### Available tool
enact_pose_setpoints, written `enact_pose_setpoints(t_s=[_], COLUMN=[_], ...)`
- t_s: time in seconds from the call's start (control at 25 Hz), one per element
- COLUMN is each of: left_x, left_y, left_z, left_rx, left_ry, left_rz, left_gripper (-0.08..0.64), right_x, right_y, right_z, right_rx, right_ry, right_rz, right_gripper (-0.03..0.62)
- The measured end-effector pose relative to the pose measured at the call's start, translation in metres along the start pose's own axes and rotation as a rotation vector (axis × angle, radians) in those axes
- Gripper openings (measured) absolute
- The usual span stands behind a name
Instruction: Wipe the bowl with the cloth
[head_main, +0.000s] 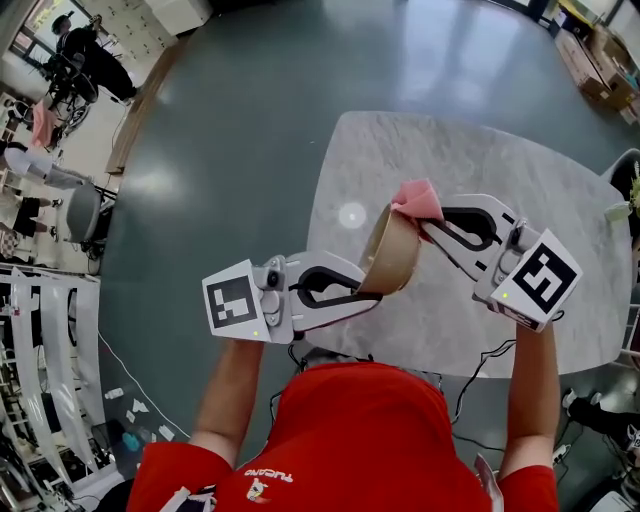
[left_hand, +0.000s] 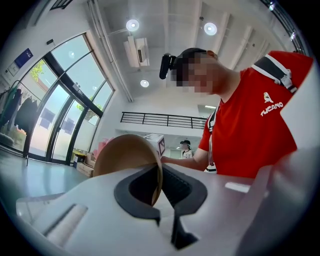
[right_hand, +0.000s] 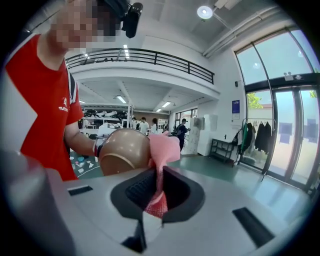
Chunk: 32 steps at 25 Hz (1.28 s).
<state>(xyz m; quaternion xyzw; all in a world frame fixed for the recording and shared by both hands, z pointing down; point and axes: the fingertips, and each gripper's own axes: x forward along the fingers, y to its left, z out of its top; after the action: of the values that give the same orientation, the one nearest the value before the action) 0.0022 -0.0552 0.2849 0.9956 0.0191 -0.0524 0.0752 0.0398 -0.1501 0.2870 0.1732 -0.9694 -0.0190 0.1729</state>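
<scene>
A tan bowl (head_main: 392, 255) is held on its side above the marble table (head_main: 560, 190), its rim pinched in my left gripper (head_main: 372, 292), which is shut on it. In the left gripper view the bowl (left_hand: 125, 152) stands edge-on between the jaws. My right gripper (head_main: 425, 228) is shut on a pink cloth (head_main: 420, 199), which rests against the bowl's upper rim. The right gripper view has the cloth (right_hand: 162, 155) running up from between the jaws to the bowl's rounded outside (right_hand: 125, 150).
The person holding both grippers wears a red shirt (head_main: 360, 430). A small green-and-white object (head_main: 618, 211) sits at the table's right edge. Dark glossy floor (head_main: 240, 150) surrounds the table; racks and people stand at the far left.
</scene>
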Motion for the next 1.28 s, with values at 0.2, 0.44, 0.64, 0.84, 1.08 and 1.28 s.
enact_pose_setpoints(t_s=[0.2, 0.44, 0.64, 0.84, 1.08, 1.28], left_x=[0.0, -0.002, -0.005, -0.003, -0.001, -0.003], left_y=[0.0, -0.004, -0.003, -0.005, -0.001, -0.001], left_z=[0.004, 0.005, 0.011, 0.014, 0.019, 0.02], left_rx=[0.003, 0.007, 0.001, 0.005, 0.005, 0.011], left_ry=[-0.021, -0.021, -0.054, -0.061, -0.082, -0.086], left_rz=[-0.009, -0.018, -0.029, -0.027, -0.021, -0.009], left_gripper=[0.014, 0.014, 0.014, 0.014, 0.014, 0.014], right_x=[0.009, 0.01, 0.018, 0.011, 0.018, 0.019], right_y=[0.012, 0.012, 0.034, 0.03, 0.041, 0.053], right_z=[-0.019, -0.017, -0.03, -0.025, -0.033, -0.032], right_rx=[-0.063, -0.077, -0.101, -0.064, -0.053, -0.027], right_ry=[0.077, 0.053, 0.076, 0.031, 0.022, 0.017], right_rz=[0.063, 0.047, 0.137, 0.114, 0.142, 0.182], right_gripper=[0.019, 0.02, 0.02, 0.018, 0.02, 0.02])
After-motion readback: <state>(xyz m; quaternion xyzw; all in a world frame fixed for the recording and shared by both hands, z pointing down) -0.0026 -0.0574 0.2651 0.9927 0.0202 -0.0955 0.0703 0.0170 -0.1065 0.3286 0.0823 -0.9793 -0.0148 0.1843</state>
